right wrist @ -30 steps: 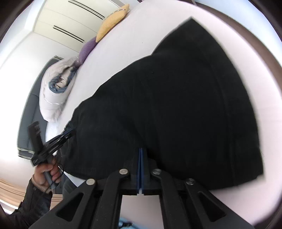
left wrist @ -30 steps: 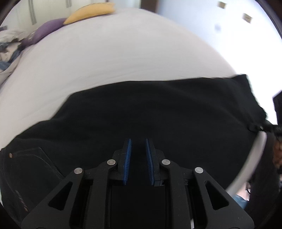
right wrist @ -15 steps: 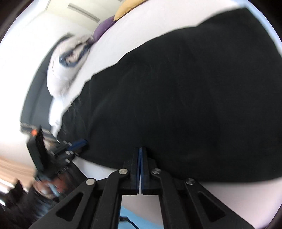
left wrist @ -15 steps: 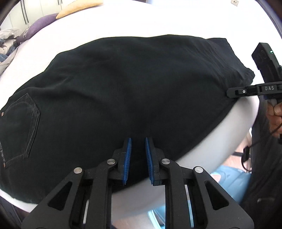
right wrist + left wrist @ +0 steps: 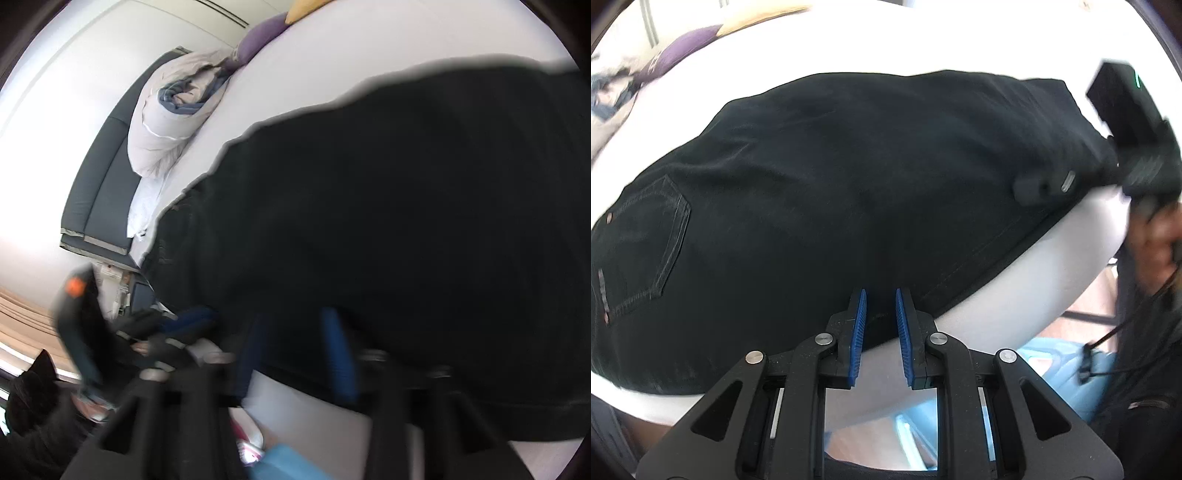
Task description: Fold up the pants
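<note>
Black pants (image 5: 849, 177) lie flat on the white bed (image 5: 1008, 295), folded lengthwise, back pocket at the left. My left gripper (image 5: 880, 295) is open and empty, its blue pads just over the pants' near edge. In the left wrist view the right gripper's body (image 5: 1137, 140) is at the pants' right end, blurred. In the right wrist view the pants (image 5: 406, 221) fill the frame and my right gripper (image 5: 295, 332) is open, its blue pads apart over the near edge, heavily blurred. The left gripper (image 5: 177, 325) shows at the lower left.
A rolled white duvet (image 5: 173, 110) lies at the far end of the bed, beside a purple pillow (image 5: 262, 37) and a yellow pillow (image 5: 306, 7). A grey headboard (image 5: 99, 184) stands behind. The bed's edge runs just below the pants; floor and a blue object (image 5: 1060, 365) lie beyond.
My right gripper has opened and let go of the pants' end. Both grippers have drawn back toward the bed's near edge. The pants now lie flat.
</note>
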Available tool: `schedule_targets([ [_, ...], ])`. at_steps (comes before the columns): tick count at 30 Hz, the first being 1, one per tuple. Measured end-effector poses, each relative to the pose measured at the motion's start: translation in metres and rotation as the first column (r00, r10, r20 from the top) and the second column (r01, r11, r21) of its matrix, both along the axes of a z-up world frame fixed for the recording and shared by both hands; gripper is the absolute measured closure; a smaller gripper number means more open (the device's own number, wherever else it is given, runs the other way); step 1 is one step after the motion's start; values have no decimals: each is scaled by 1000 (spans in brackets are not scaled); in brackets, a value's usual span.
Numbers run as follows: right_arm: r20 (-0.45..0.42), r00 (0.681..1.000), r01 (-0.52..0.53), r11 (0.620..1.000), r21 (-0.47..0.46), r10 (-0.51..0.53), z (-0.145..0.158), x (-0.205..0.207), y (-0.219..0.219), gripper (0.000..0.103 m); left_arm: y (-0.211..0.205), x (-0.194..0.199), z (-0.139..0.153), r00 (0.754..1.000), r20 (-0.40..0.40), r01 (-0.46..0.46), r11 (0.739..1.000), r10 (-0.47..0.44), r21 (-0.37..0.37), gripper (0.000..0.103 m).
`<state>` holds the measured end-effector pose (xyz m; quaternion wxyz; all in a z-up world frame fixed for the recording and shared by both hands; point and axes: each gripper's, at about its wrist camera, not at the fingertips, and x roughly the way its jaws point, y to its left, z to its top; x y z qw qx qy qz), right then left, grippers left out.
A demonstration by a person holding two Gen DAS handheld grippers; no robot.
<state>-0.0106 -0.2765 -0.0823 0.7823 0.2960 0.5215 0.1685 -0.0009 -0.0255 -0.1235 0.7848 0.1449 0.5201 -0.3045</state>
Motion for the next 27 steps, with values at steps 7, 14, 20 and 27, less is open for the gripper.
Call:
schedule_targets([
  [7, -11, 996, 95, 990, 104, -94, 17, -38, -42, 94, 22, 43, 56, 997, 36, -64, 978, 73, -201, 86],
  [14, 27, 1000, 5, 977, 213, -11, 7, 38, 2, 68, 58, 152, 5, 963, -13, -270, 958, 270, -96, 86],
  [20, -92, 987, 138, 985, 103, -129, -8, 43, -28, 103, 145, 135, -11, 920, -28, -391, 906, 392, -165, 86],
  [27, 80, 995, -74, 971, 226, 57, 46, 129, 46, 67, 194, 135, 20, 857, -2, -488, 809, 516, -326, 86],
])
